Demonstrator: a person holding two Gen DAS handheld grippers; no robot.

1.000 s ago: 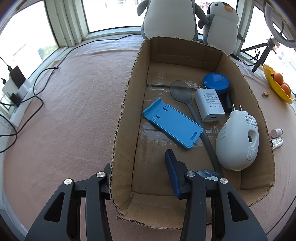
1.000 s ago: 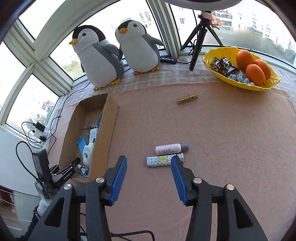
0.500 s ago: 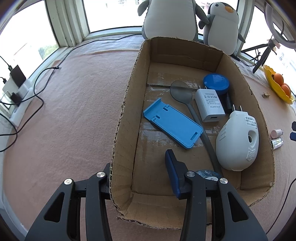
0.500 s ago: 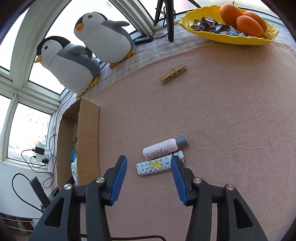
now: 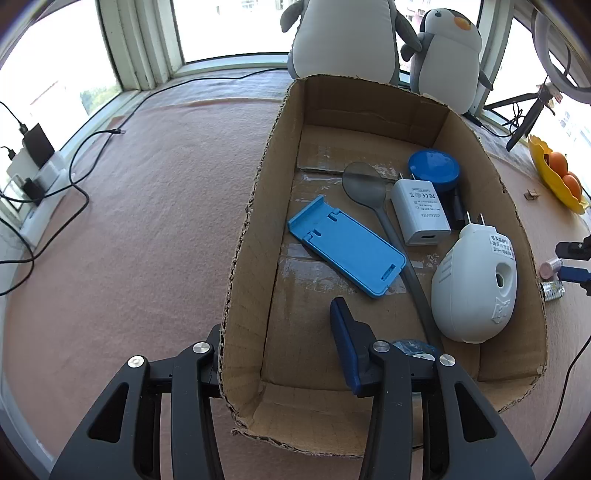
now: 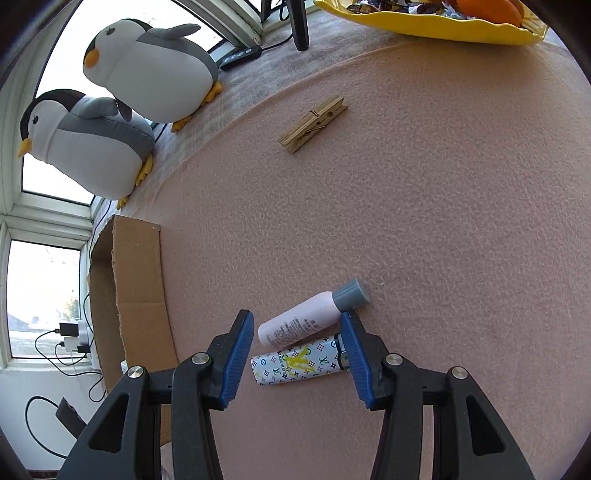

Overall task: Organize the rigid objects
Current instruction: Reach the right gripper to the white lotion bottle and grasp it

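Observation:
An open cardboard box (image 5: 255,192) holds a blue phone stand (image 5: 345,245), a grey spoon (image 5: 364,184), a white charger (image 5: 419,212), a blue lid (image 5: 434,170) and a white plug-in device (image 5: 474,288). My left gripper (image 5: 277,325) straddles the box's near left wall, open; its inner pad stands clear of the wall and its outer finger is hidden behind it. My right gripper (image 6: 295,325) hangs open low over a patterned lighter (image 6: 295,363), which lies between its pads. A pink bottle (image 6: 306,321) with a grey cap lies just beyond, beside the right fingertip.
A wooden clothespin (image 6: 313,123) lies farther out on the pink cloth. A yellow bowl (image 6: 424,18) of oranges and sweets stands at the far edge. Two plush penguins (image 6: 147,62) sit behind the box. Cables and a power strip (image 5: 33,173) run along the window sill.
My right gripper has come down and rolled, closing in on the lighter and bottle until the lighter lies between its fingers. It now shows at the right edge of the left view. The left gripper stayed put.

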